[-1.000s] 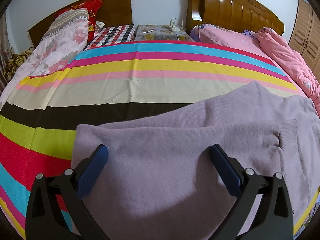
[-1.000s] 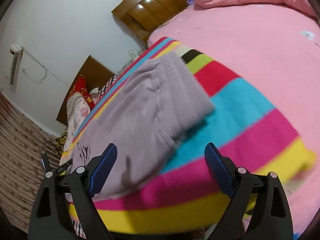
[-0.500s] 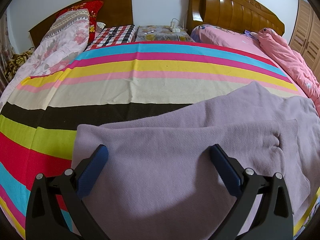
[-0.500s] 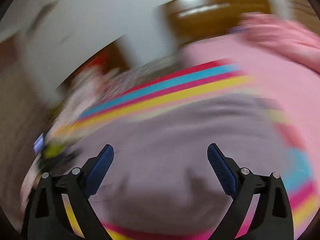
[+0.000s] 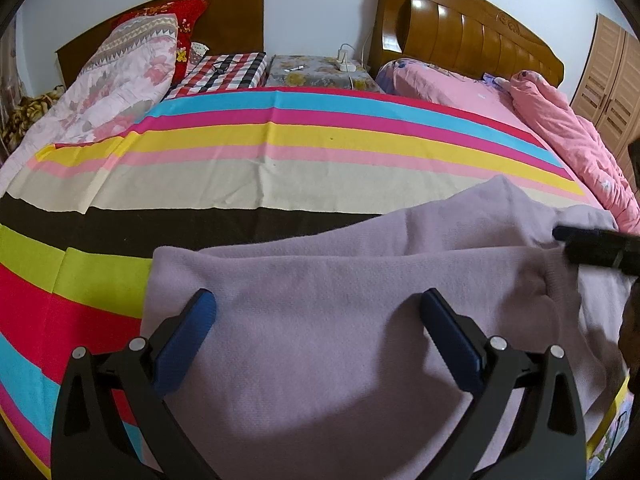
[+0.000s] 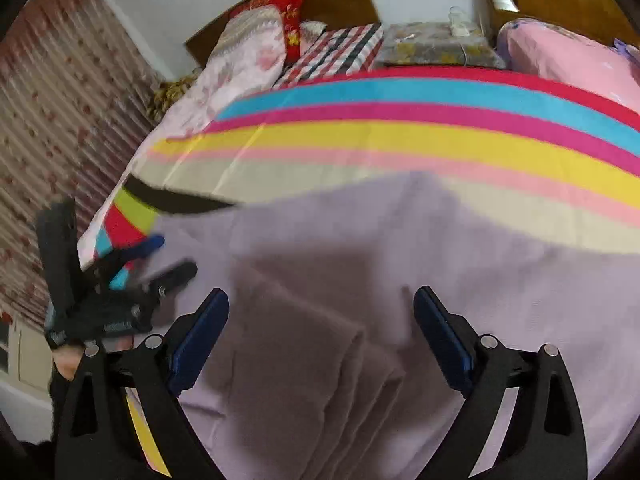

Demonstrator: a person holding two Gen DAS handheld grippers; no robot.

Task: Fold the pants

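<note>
Lilac knit pants (image 5: pixel 360 304) lie folded over on a striped bedspread (image 5: pixel 280 128), one layer on top of another. My left gripper (image 5: pixel 320 320) hovers open just above their near left part, nothing between its blue pads. My right gripper (image 6: pixel 320 320) is open too, above the pants (image 6: pixel 360 280) near stacked folds at the front edge. The right gripper's black finger (image 5: pixel 592 248) shows at the right edge of the left wrist view, over the pants' far right corner. The left gripper (image 6: pixel 120 276) appears at the left of the right wrist view, beside the pants' left edge.
A floral quilt (image 5: pixel 120 68) and red pillow (image 5: pixel 184 16) lie at the back left. A bedside table (image 5: pixel 316 70) stands between two wooden headboards (image 5: pixel 460 36). A pink duvet (image 5: pixel 568 136) is bunched at the right, with a wardrobe (image 5: pixel 612 80) beyond.
The right gripper swung round from the side of the bed to face the headboards, now over the pants' right end. The left gripper stayed almost still.
</note>
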